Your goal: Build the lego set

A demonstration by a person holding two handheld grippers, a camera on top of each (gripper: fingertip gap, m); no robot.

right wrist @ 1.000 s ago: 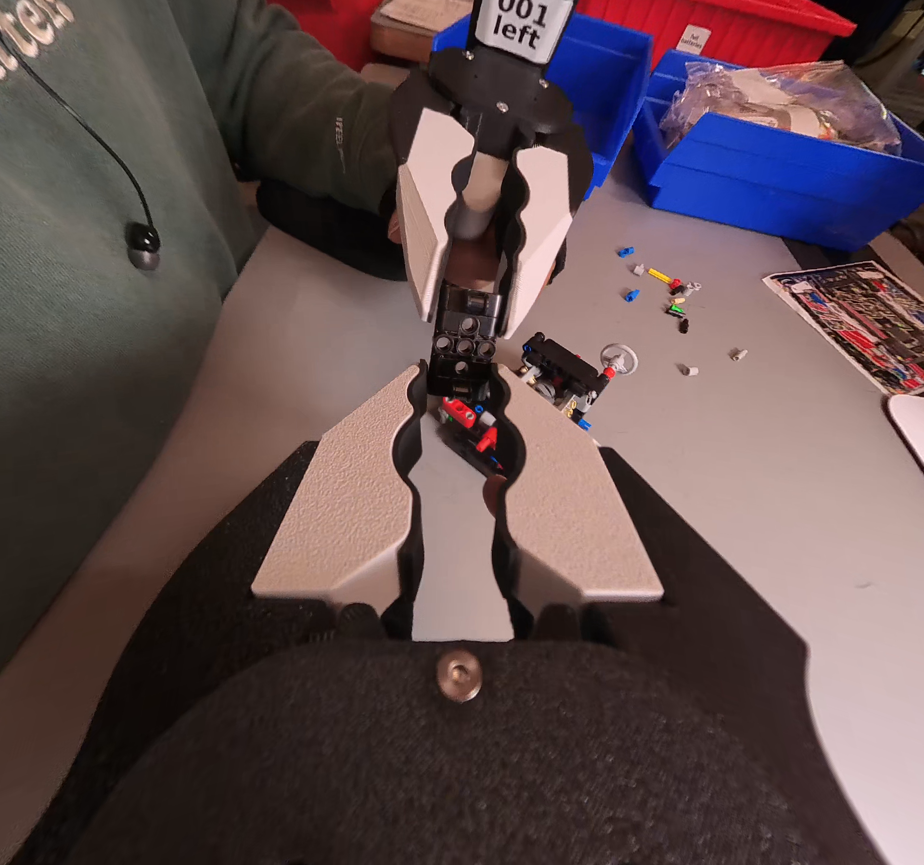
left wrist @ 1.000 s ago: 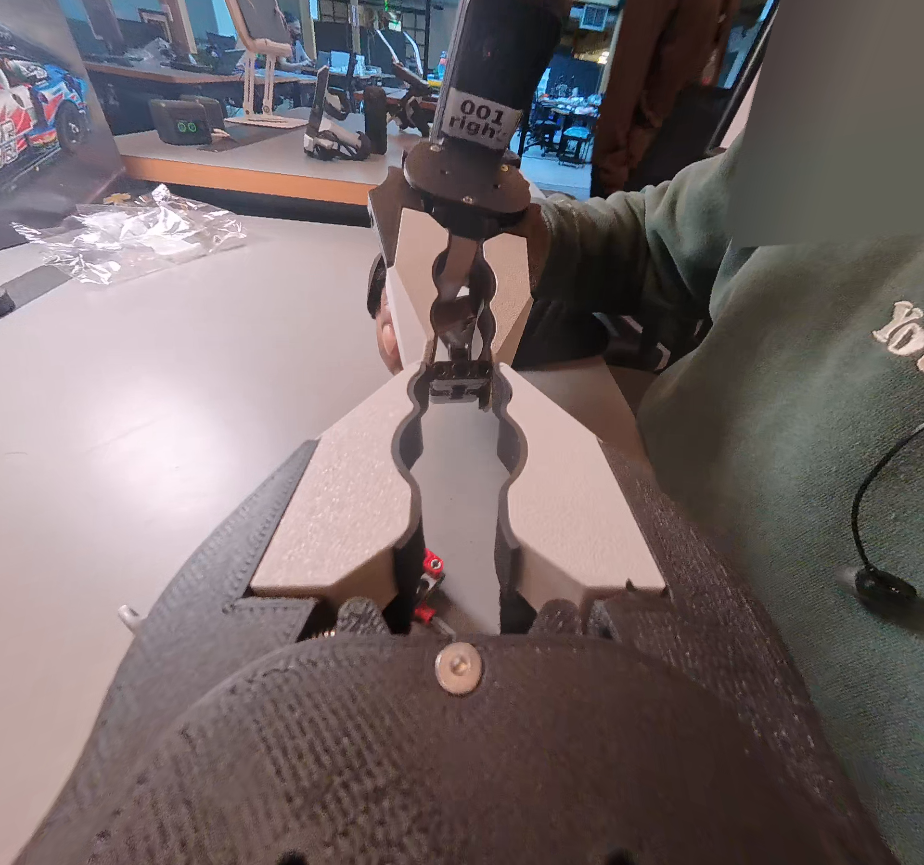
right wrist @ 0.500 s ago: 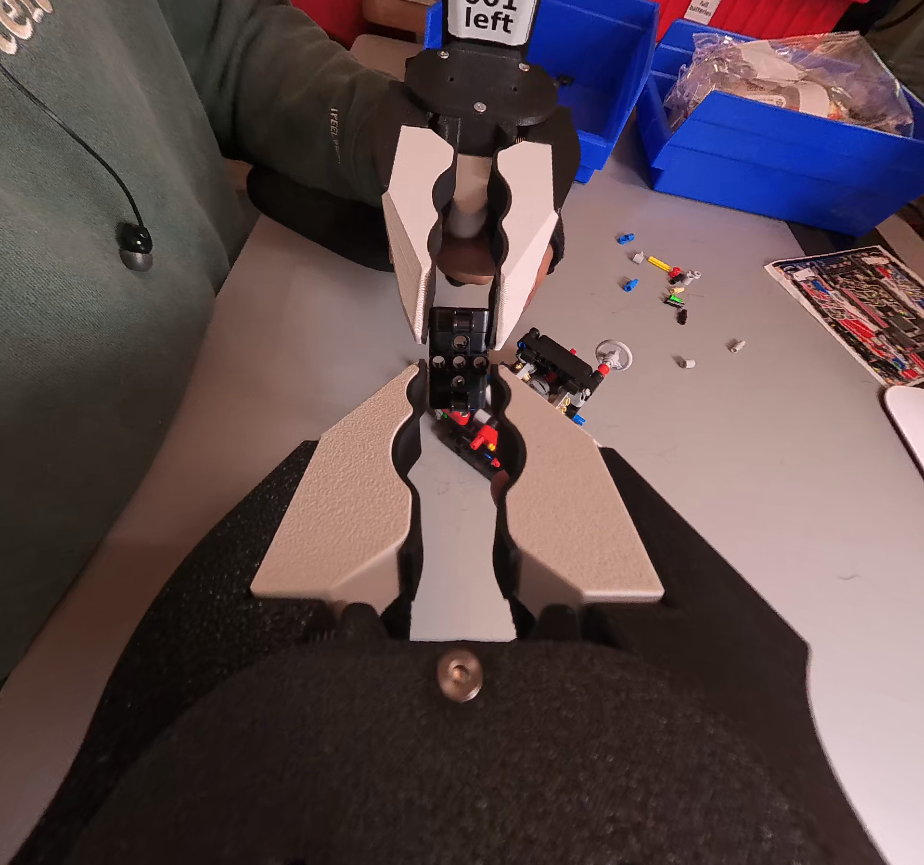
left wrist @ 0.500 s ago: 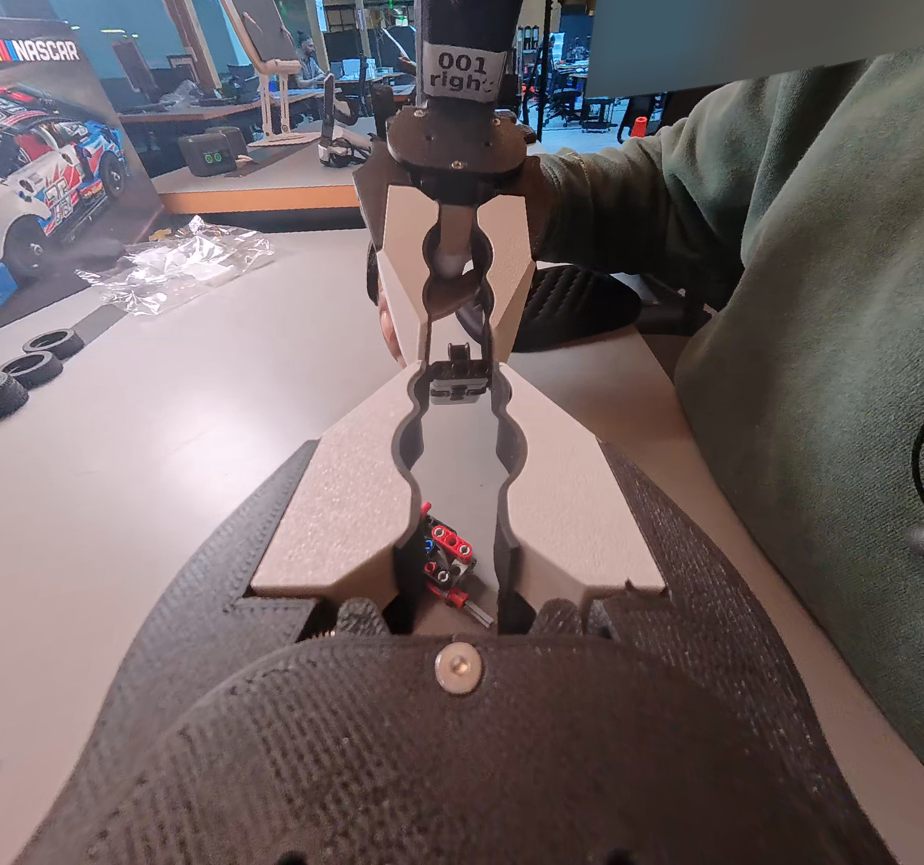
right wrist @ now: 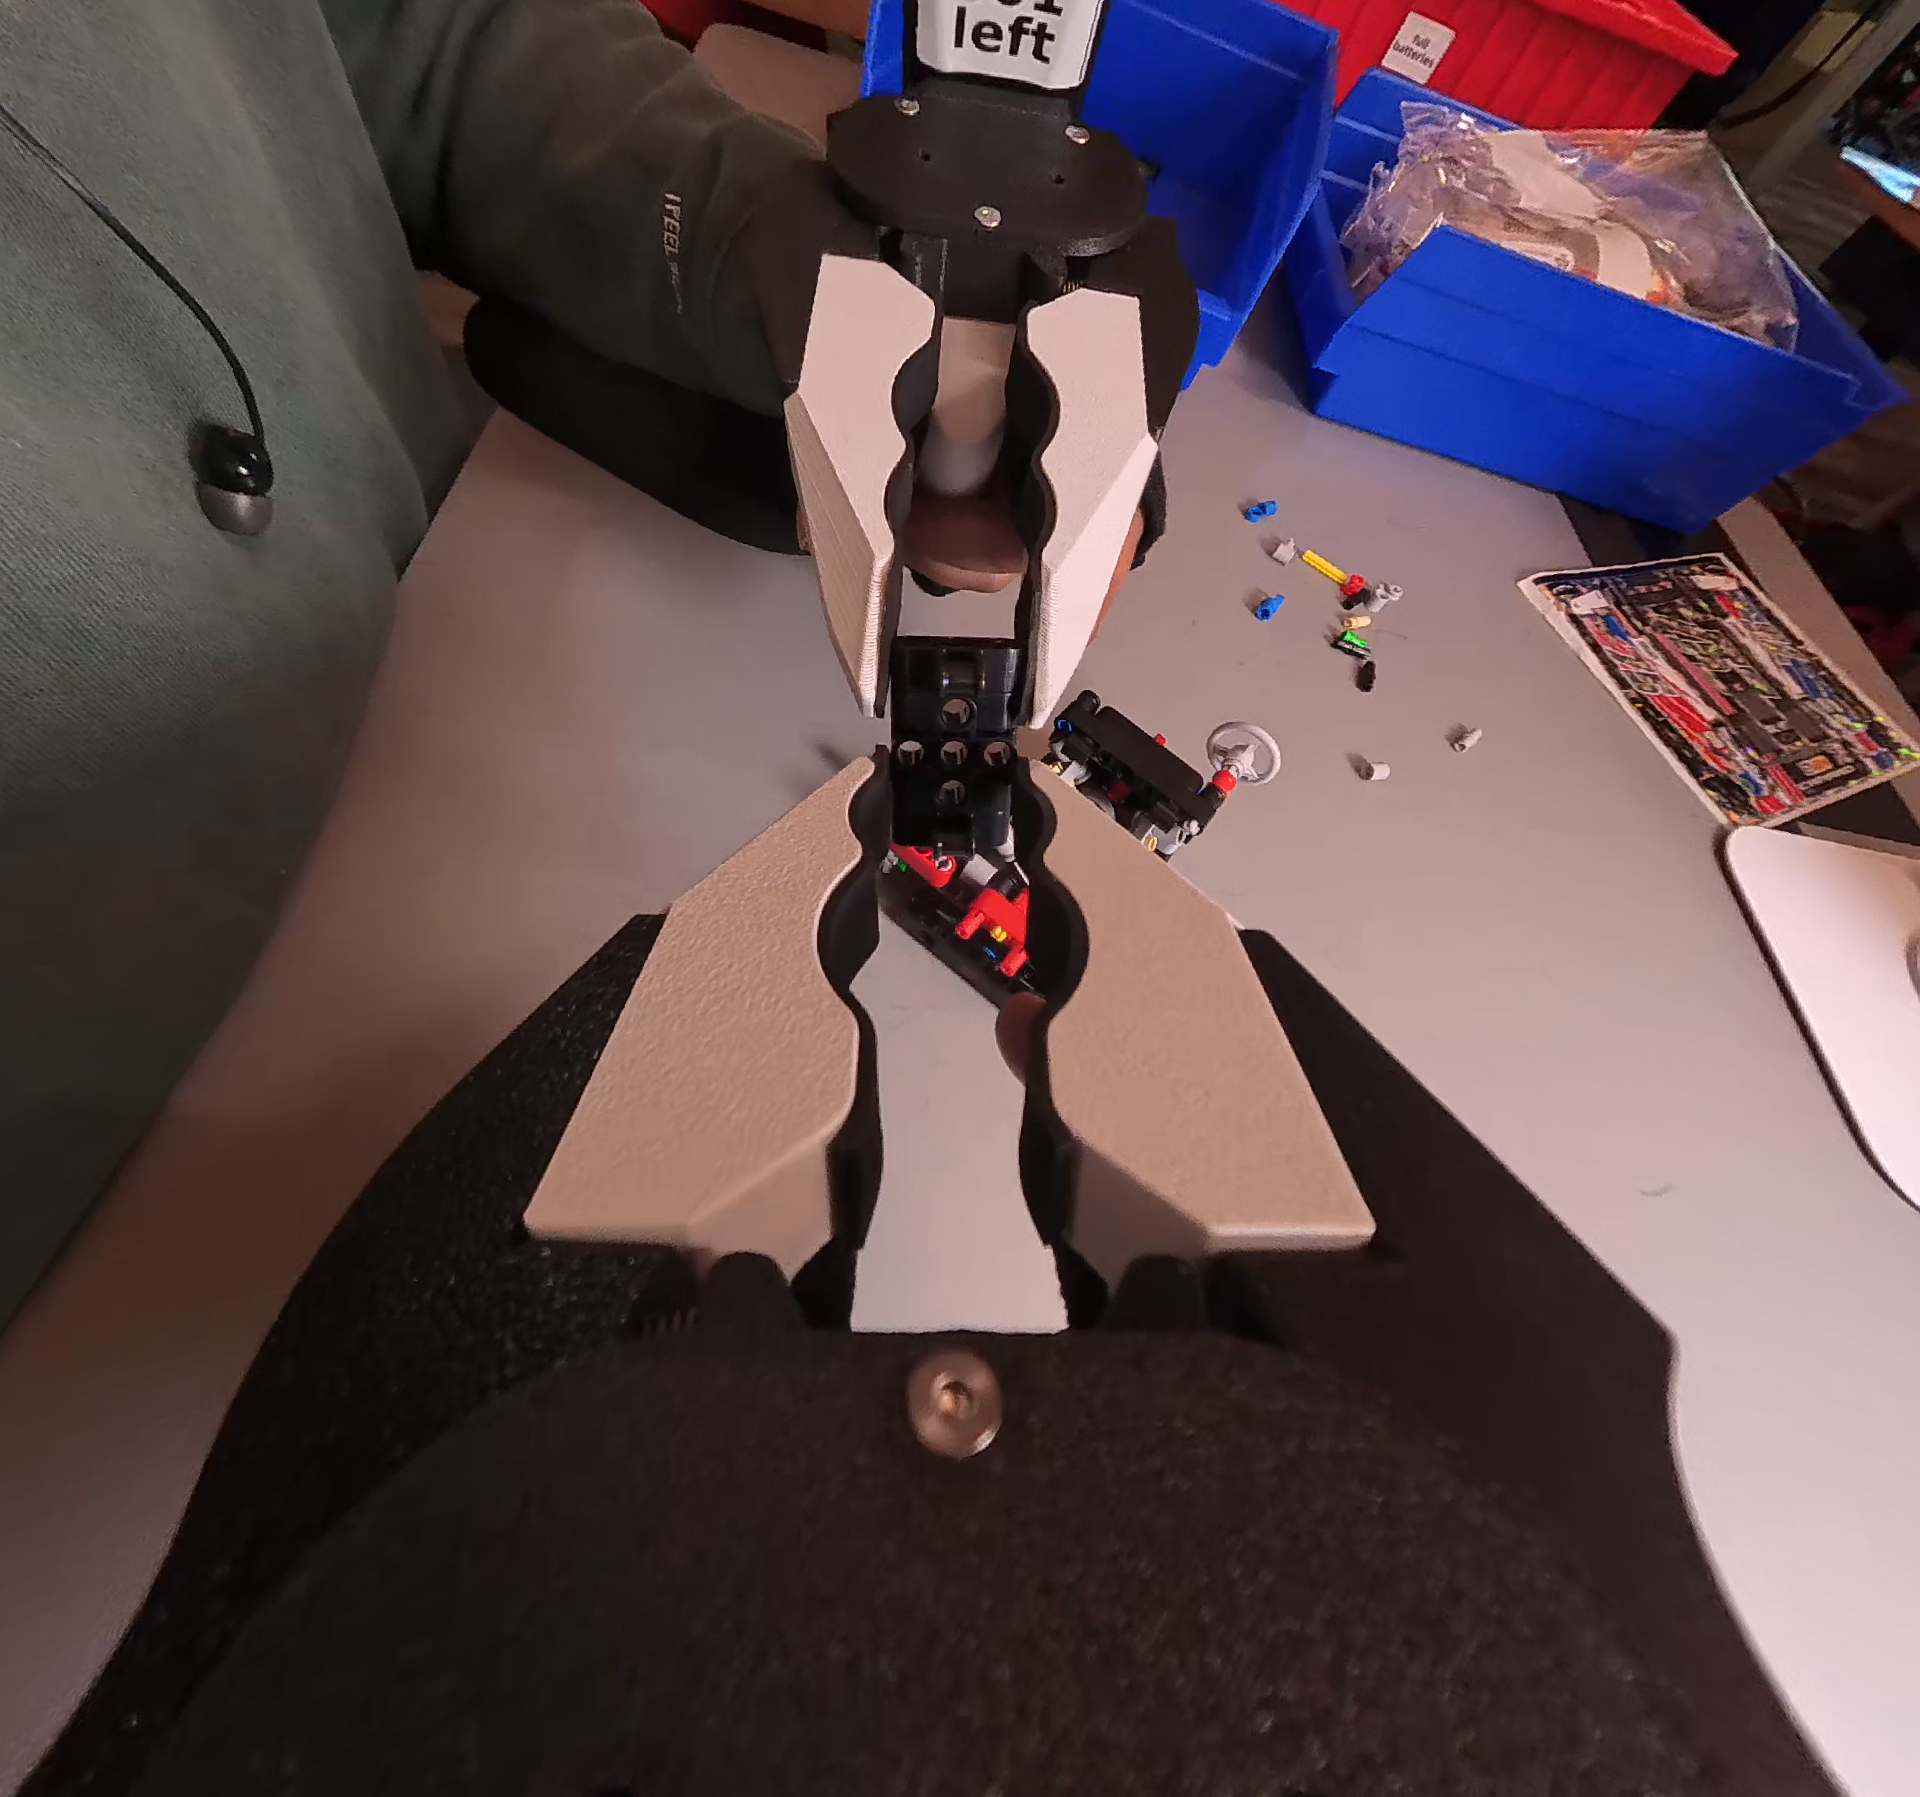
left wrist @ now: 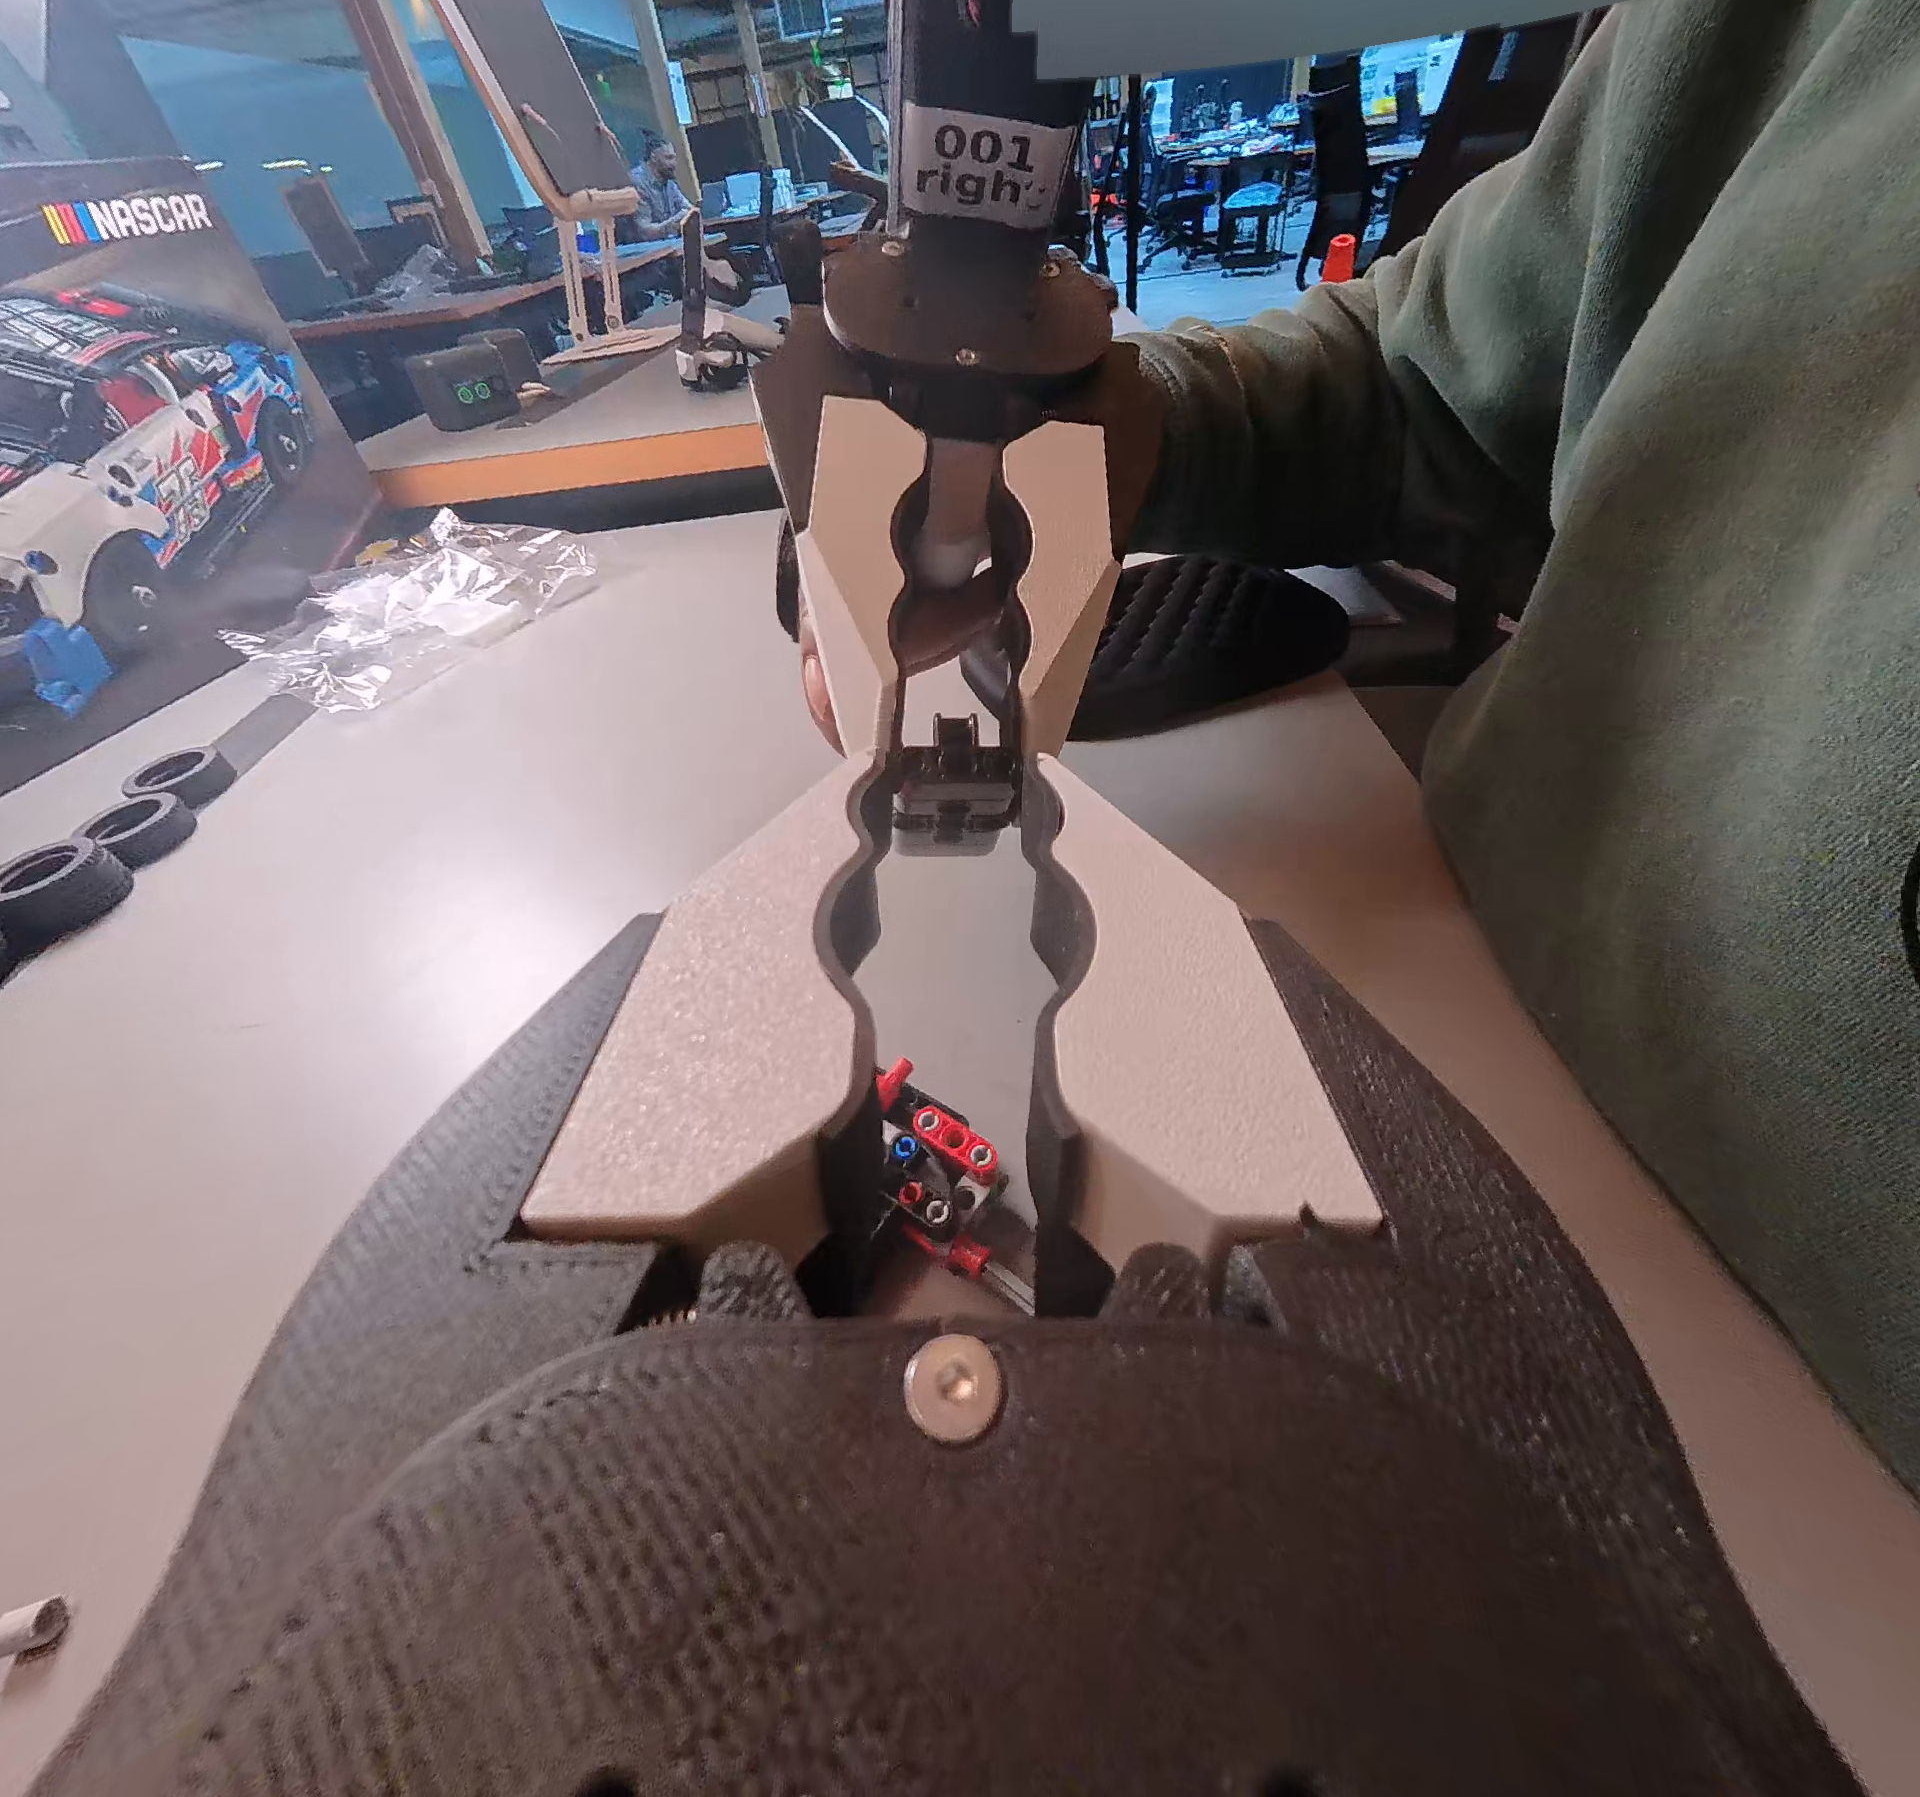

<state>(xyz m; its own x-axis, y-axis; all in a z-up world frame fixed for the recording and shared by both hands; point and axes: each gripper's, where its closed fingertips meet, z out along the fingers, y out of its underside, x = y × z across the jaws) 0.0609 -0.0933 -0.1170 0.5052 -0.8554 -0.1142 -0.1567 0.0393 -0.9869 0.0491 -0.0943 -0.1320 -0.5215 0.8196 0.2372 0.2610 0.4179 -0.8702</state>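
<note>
1. Grip check first: my left gripper (left wrist: 951,797) and my right gripper (right wrist: 951,791) meet tip to tip at frame centre, both closed on the same small black studded plastic lego block with round pin holes (right wrist: 951,750). It hangs in the air above the pale grey tabletop (right wrist: 623,708).
2. Below it, low in the gap between my fingers, lies a black lego sub-assembly with red and blue pins (right wrist: 982,916); a second black beam assembly (right wrist: 1132,776) sits just right of centre.
3. Handling, as I judge it: the block is light, rigid and smooth-sided, so it may slip or twist under a push. I would hold it by its flat sides, away from the holes.
4. Loose small coloured pins (right wrist: 1340,594) lie scattered upper right, near a blue plastic bin (right wrist: 1558,376).
</note>
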